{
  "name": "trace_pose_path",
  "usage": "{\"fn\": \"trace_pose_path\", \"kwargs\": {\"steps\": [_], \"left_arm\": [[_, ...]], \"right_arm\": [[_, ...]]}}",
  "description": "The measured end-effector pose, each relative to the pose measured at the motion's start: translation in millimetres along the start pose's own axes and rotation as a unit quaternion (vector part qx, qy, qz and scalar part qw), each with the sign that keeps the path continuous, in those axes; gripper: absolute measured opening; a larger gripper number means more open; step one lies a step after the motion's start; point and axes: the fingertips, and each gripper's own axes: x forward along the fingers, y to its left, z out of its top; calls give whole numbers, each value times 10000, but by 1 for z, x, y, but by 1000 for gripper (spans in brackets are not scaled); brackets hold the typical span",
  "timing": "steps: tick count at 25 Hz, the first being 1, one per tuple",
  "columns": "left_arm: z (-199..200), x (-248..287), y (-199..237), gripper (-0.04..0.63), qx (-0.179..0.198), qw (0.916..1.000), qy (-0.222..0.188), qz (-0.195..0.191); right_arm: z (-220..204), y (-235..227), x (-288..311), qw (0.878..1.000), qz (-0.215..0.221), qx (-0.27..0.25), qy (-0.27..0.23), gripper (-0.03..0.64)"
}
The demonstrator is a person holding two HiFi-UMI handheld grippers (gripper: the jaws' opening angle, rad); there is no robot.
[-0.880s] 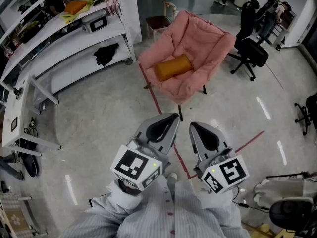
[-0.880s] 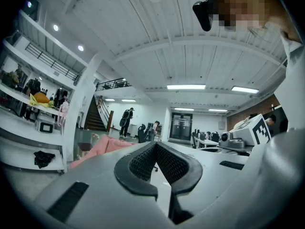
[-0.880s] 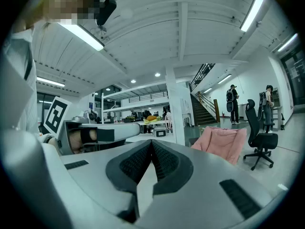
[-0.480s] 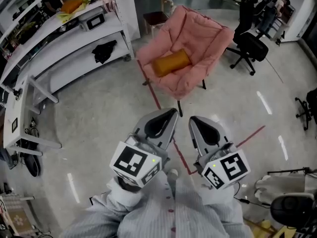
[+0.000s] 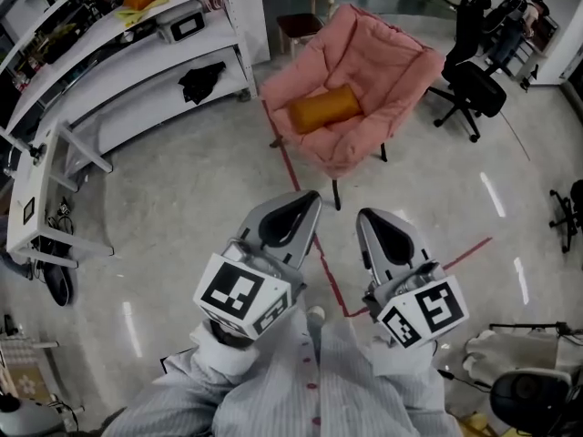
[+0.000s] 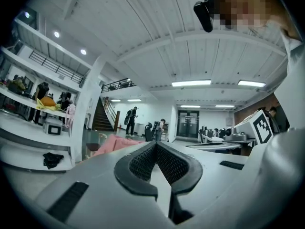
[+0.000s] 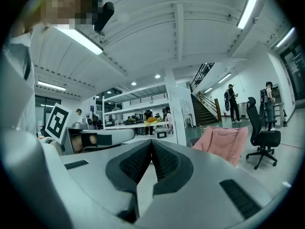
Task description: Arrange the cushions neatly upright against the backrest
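Polished floor (image 5: 173, 208) carries a pink armchair (image 5: 387, 57), orange cushion (image 5: 323, 109) lying lengthwise across its seat, left gripper (image 5: 311, 198) and right gripper (image 5: 366, 217) pressed together.

An orange cushion (image 5: 323, 109) lies on a pink armchair (image 5: 383, 71), above red floor tape (image 5: 330, 285).

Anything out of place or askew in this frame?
Yes: the orange cushion lies flat and at an angle across the seat of the pink armchair, not upright against the backrest. A black cloth sits crumpled on the lower level of the white shelf unit. Nothing looks spilled or damaged.
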Motion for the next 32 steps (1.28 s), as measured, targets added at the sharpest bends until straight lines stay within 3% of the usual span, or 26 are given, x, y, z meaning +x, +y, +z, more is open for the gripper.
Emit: {"fn": "trace_pose_path", "kwargs": {"steps": [8, 14, 20, 32], "left_arm": [[4, 26, 87, 11, 98, 9998, -34, 178], [22, 71, 175, 11, 189, 9998, -42, -1], [36, 109, 251, 11, 302, 9990, 46, -315], [25, 161, 332, 11, 59, 9985, 222, -494]], "right_arm": [[-6, -17, 78, 9999, -20, 51, 93, 12], [1, -38, 176, 9998, -114, 51, 179, 12], [12, -64, 254, 9987, -472, 122, 157, 12], [4, -121, 322, 9933, -1047, 191, 452, 13]]}}
